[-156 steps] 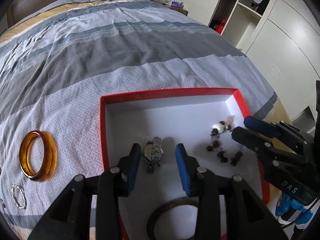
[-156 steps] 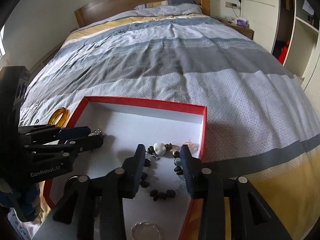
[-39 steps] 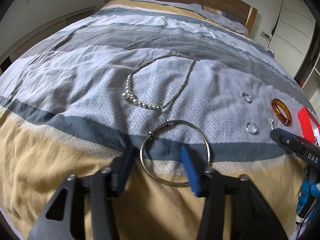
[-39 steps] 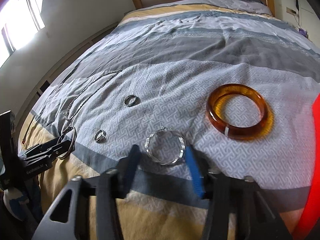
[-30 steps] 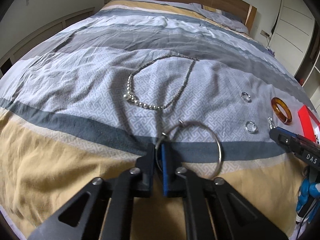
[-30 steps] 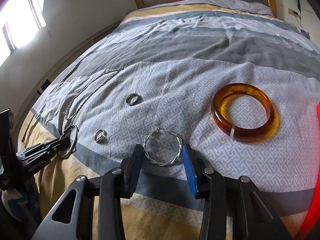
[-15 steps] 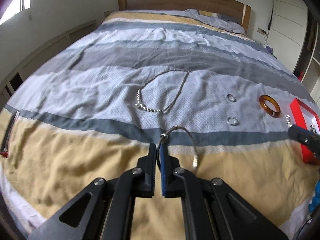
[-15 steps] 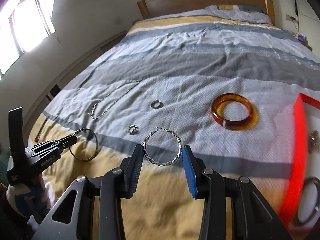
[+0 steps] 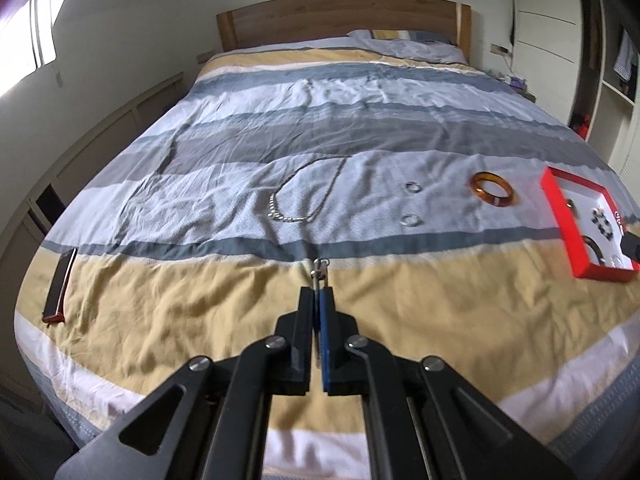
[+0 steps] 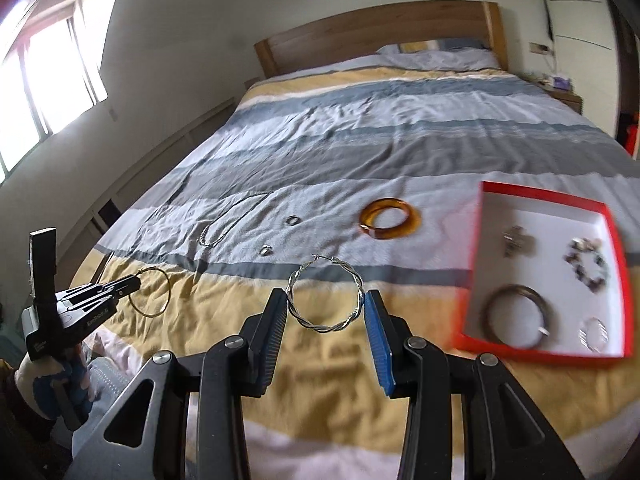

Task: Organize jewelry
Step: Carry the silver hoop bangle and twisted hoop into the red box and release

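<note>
Silver twisted hoop sits pinched across its width between our right gripper pads, held clear above the bedspread, we judge for carrying to the box; jaws stand wide only because the hoop spans them; our left gripper is clamped tight on the thin plain hoop, seen edge-on in the left wrist view, hanging free in the right wrist view; rim grips look chosen so each ring dangles clear of the cloth; red box lies on the bed to our right, near the bed's foot edge, holding a dark bangle, a watch, a bead bracelet and a small hoop; white floor between them is free for drops; farther out lie two small rings, an amber bangle and a chain necklace, well apart; broad open bedspread beyond to the headboard.
</note>
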{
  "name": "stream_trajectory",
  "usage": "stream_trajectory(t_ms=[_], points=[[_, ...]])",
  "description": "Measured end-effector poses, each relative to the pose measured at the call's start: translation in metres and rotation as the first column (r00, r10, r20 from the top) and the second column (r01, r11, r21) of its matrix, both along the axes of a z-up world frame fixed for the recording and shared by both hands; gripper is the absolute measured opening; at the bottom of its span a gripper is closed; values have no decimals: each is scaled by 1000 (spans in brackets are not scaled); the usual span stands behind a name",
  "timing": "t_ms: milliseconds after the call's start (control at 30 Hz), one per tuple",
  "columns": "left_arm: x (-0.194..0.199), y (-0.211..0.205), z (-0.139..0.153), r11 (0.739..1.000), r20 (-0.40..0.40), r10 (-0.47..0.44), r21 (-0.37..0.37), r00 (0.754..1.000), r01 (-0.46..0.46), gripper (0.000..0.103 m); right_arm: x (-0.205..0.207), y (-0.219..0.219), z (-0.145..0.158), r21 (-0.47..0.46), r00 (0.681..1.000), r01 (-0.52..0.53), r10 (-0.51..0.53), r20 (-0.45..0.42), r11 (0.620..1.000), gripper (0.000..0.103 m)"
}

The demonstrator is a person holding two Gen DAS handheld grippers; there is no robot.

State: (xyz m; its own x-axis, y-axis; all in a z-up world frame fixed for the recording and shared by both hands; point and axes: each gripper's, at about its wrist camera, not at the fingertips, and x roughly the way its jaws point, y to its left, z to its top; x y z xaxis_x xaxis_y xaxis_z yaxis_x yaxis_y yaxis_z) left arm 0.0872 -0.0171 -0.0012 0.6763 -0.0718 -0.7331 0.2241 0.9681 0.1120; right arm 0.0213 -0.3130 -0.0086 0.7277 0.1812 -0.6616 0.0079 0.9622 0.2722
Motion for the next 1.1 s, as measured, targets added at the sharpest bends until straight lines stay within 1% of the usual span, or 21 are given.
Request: stream_trajectory(t_ms=[233, 367, 567, 633, 700, 733, 767, 833, 900, 967, 1033, 1100], points=[[-26, -43, 26, 997, 25, -79, 1, 997, 79, 2, -55, -51, 3, 2, 995, 97, -97, 19, 995, 39], [-36, -84, 39, 988, 29, -157, -4, 987, 157, 2, -77, -84, 2, 7, 987, 160, -161, 25, 987, 39], [-44, -164, 55, 952, 27, -305, -30, 952, 306, 2, -94, -128, -1, 7, 975, 222, -222, 23, 975, 39], [-45, -194, 59, 933, 25, -356, -44, 934, 357, 2, -95, -142, -3, 6, 972, 235, -235, 23, 972, 39], [-46, -227, 62, 909, 24, -412, -53, 911, 413, 2, -94, -153, -5, 6, 970, 243, -243, 20, 970, 39], [-47, -239, 62, 899, 21, -432, -61, 901, 433, 2, -91, -159, -6, 6, 969, 246, -246, 18, 969, 39], [-47, -258, 61, 883, 12, -464, -77, 886, 463, 2, -90, -163, -8, 6, 969, 247, -247, 17, 969, 39], [-46, -282, 58, 862, 3, -500, -92, 866, 498, 3, -84, -175, -12, 4, 969, 247, -247, 11, 969, 39], [-43, -312, 51, 841, -12, -535, -109, 845, 531, 3, -77, -183, -16, 3, 969, 247, -247, 6, 969, 39], [-40, -333, 42, 824, -32, -559, -132, 828, 551, 3, -66, -191, -22, 3, 969, 246, -246, -4, 969, 39], [-34, -355, 29, 802, -55, -590, -148, 805, 578, 3, -56, -197, -27, -1, 970, 242, -242, -12, 970, 39], [-28, -368, 14, 792, -84, -607, -151, 790, 592, 3, -46, -203, -34, -5, 971, 238, -238, -22, 971, 39]])
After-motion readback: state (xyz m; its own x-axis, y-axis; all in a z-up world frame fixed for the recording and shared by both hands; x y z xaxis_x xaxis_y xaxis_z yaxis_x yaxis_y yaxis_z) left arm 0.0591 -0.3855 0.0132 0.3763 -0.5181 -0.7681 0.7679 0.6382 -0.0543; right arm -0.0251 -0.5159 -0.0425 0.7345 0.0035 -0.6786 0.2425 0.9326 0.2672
